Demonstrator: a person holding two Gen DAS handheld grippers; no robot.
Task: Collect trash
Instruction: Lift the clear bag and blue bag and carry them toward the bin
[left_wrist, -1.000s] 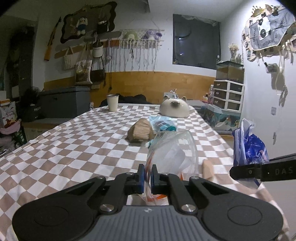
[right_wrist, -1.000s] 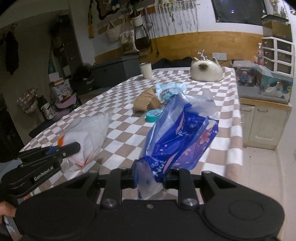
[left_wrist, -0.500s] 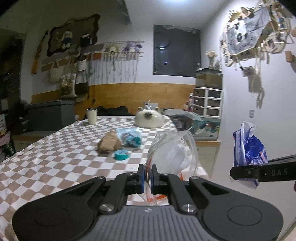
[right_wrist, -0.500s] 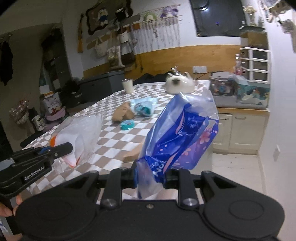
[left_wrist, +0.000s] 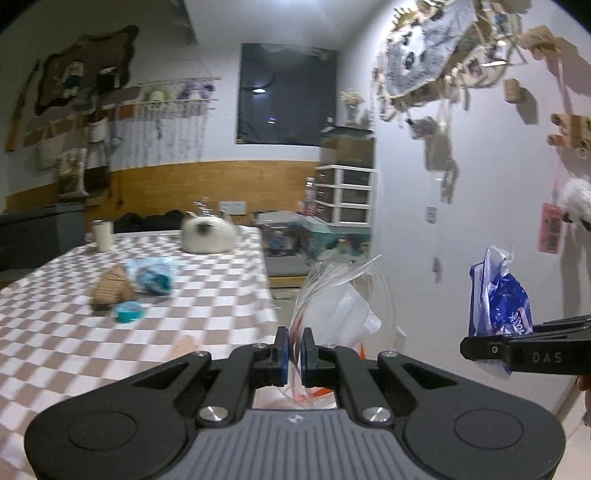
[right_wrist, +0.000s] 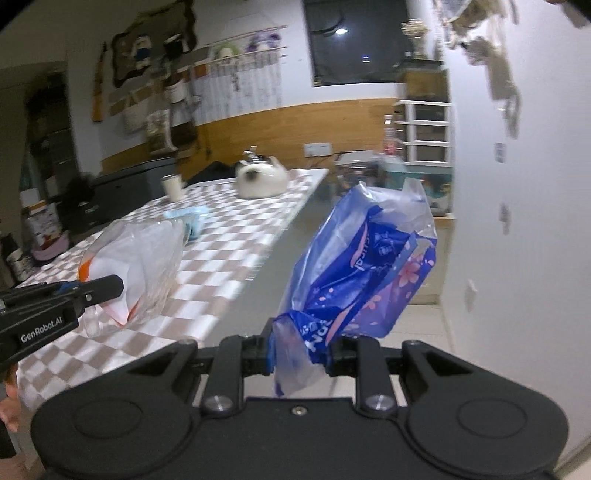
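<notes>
Two tongs are being seen, the left tongs (left_wrist: 294, 347) and the right tongs (right_wrist: 301, 350). Two bags are being held up, one clear bag (left_wrist: 343, 306) and one blue bag (right_wrist: 362, 273). On the worktop (left_wrist: 207, 295), one cup (left_wrist: 102, 234), one white cat-shaped pot (left_wrist: 208, 236), one brown paper lump (left_wrist: 110, 288), one round teal lid (left_wrist: 128, 311) and one crumpled pale blue wrapper (left_wrist: 153, 275) are being counted.

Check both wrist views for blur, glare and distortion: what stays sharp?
Left wrist view: the checkered tablecloth and wall hangings smear with motion; the left gripper and its clear bag stay crisp. Right wrist view: same smear, sharp blue bag in the right gripper; lamp glare in the window; fisheye bending and dark corners throughout.
</notes>
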